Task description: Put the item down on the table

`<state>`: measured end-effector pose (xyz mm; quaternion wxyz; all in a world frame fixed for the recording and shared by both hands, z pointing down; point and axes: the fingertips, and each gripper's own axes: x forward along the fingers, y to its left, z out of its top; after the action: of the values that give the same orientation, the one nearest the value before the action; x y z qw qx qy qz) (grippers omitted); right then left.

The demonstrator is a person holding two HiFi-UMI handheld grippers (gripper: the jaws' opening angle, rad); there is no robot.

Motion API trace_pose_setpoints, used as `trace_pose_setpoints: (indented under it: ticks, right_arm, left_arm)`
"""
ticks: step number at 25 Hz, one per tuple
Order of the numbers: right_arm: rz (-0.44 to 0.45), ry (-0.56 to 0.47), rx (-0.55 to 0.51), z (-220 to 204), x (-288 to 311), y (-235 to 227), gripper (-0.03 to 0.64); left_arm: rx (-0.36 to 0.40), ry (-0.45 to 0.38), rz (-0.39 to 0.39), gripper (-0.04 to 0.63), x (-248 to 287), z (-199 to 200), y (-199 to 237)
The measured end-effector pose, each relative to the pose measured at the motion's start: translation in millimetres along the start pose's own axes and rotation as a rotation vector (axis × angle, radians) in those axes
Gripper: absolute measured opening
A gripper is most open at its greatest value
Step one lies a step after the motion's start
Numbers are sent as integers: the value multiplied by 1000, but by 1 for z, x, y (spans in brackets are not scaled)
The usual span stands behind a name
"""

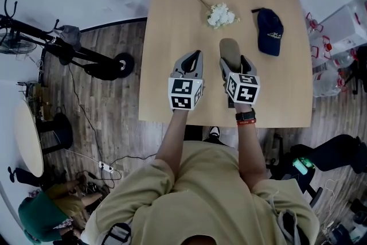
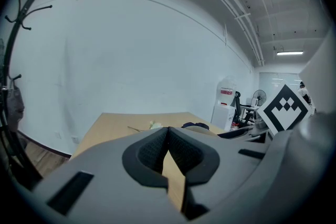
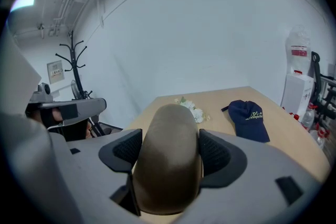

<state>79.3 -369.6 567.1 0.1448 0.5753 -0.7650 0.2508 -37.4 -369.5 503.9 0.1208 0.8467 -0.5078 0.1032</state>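
A brown, rounded oblong item (image 1: 230, 50) (image 3: 168, 165) is gripped by the right gripper (image 1: 235, 63) (image 3: 169, 140). Its sides are pressed by the two dark ribbed pads, and its rounded end sticks out ahead of the jaws. In the head view it is seen over the near middle of the light wooden table (image 1: 172, 20). Whether its underside touches the tabletop cannot be told.

The left gripper (image 1: 196, 58) (image 2: 168, 136) is held just beside the right one, on its left, also over the table. Its jaws are closed together with nothing between them, and only a wedge of tabletop is seen below the meeting pads.

Beyond the item, toward the far edge, a small bunch of white flowers (image 1: 220, 14) (image 3: 191, 108) is laid on the table with its stem pointing away to the left. To the right of the flowers, a navy cap (image 1: 269, 28) (image 3: 251, 119) with light lettering is laid flat, apart from both the flowers and the item.

Off the table's left side, a black scooter (image 1: 86, 60) is seen on the wooden floor (image 1: 103, 117). A black coat stand (image 3: 76, 71) is seen against the white wall in the right gripper view.
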Motion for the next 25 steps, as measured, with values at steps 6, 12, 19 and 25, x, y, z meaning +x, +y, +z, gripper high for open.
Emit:
trace_pose_setpoints:
  ticks: [6,12,19,25]
  right_arm:
    - [3,19,-3,-8,19,-2,354]
    - [-5,60,-27,-23,39,-5,354]
    - [-6,105,-17,-40,65,-13,354]
    - [3,138,-5,-53,86,-16,354]
  left_arm:
    - [-10,17,2,23,10,-7,6]
    - [-21,35,8,23,21,-17,13]
    - [-34,57,23,23,33,-27,25]
    - [-36,81,14,23,43,-35,26]
